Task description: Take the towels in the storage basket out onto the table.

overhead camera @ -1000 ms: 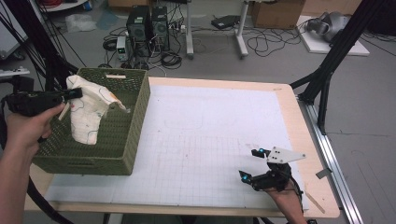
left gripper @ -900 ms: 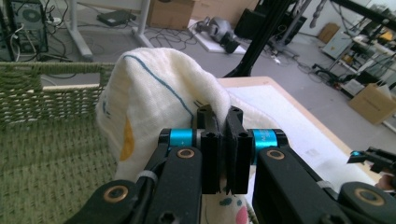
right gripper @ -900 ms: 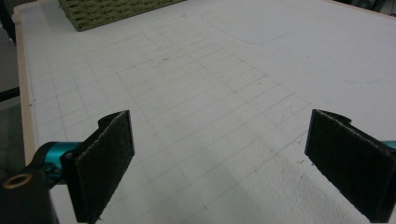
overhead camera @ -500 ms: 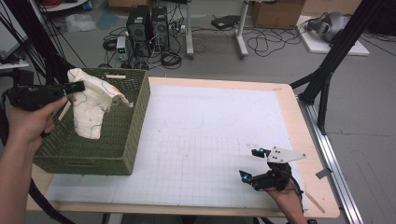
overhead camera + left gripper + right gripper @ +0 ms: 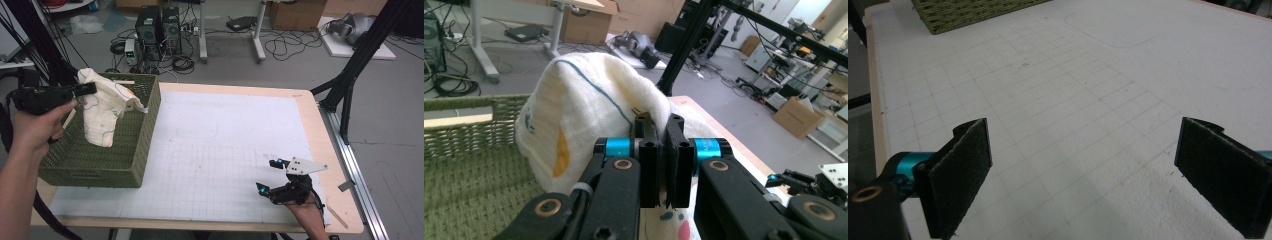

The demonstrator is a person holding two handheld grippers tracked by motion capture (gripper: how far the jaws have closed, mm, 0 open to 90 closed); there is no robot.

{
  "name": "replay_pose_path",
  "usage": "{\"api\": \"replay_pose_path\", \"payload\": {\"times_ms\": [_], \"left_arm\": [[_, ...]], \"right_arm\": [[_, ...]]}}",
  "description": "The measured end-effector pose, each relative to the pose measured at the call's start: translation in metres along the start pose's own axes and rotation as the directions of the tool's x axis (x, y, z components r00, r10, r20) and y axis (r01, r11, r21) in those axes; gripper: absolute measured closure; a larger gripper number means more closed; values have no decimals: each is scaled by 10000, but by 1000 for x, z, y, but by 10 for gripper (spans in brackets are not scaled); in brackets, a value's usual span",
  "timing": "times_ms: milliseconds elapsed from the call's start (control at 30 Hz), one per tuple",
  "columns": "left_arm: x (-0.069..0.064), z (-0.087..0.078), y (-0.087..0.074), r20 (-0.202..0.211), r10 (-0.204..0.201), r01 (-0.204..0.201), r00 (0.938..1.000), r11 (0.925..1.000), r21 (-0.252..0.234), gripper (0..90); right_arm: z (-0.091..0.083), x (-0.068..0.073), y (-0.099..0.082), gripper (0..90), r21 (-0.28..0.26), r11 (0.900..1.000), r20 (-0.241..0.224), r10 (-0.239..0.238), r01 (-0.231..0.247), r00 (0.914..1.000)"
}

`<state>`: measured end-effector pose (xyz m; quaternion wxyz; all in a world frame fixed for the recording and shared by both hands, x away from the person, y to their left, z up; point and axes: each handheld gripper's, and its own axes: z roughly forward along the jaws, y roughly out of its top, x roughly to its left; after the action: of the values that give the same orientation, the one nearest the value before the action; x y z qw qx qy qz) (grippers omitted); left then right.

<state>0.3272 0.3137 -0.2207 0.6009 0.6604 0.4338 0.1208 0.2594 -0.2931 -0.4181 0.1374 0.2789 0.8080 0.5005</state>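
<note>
A cream cloth with coloured prints hangs over the green woven basket at the table's left. My left gripper is shut on the cloth's top edge and holds it up above the basket. In the left gripper view the jaws are pressed together on the cloth, which drapes away behind them. My right gripper rests near the table's front right, open, with nothing between its fingers; bare grid mat lies under it.
The white grid mat covers the wooden table. A wooden stick lies across the basket's far rim. Black frame legs stand at the right; computers and cables sit on the floor beyond.
My left gripper has risen and shifted toward the far side, lifting the cloth higher out of the basket. The right gripper has stayed put.
</note>
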Motion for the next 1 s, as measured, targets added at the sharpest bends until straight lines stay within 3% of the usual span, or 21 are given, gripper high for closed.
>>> {"api": "replay_pose_path", "payload": {"times_ms": [667, 1000], "left_arm": [[-25, 30, -1, 864, 202, -226, 9961, 9994, 263, 859], [-44, 54, -5, 1458, 380, -465, 9886, 9974, 552, 859]], "right_arm": [[2, 1, 2, 73, 46, 9999, -35, -165, 165, 9999], [3, 1, 2, 73, 11, 9998, -20, -203, 203, 9998]]}}
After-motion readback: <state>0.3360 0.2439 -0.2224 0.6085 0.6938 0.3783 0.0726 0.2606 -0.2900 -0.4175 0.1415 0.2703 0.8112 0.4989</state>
